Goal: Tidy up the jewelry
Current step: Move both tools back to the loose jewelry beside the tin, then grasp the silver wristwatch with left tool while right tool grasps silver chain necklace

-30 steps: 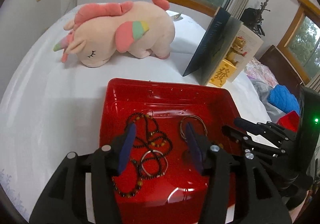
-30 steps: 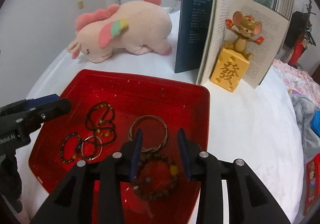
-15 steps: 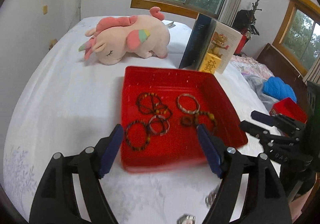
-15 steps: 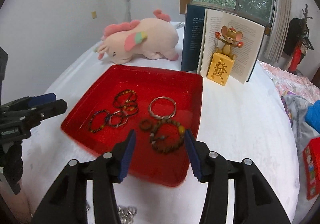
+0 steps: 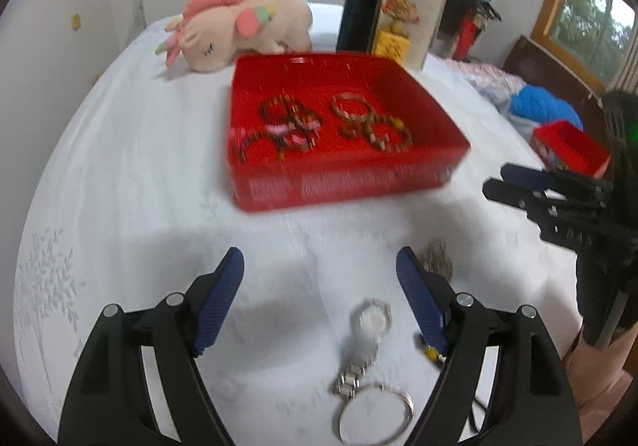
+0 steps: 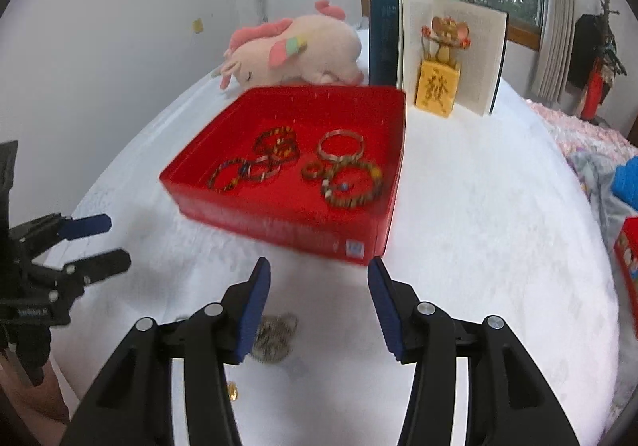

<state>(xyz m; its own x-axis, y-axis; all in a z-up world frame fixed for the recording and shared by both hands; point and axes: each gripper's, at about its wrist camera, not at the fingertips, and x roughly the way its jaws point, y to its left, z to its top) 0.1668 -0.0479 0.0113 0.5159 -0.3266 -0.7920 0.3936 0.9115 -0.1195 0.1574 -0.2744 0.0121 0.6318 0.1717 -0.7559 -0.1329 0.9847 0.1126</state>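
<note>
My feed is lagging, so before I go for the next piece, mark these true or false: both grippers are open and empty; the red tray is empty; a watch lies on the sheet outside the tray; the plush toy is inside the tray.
1. Both the left gripper and the right gripper are open and empty. True.
2. The red tray is empty. False: it holds several bracelets.
3. A watch lies on the sheet outside the tray. True.
4. The plush toy is inside the tray. False: it lies on the bed behind the tray.
</note>
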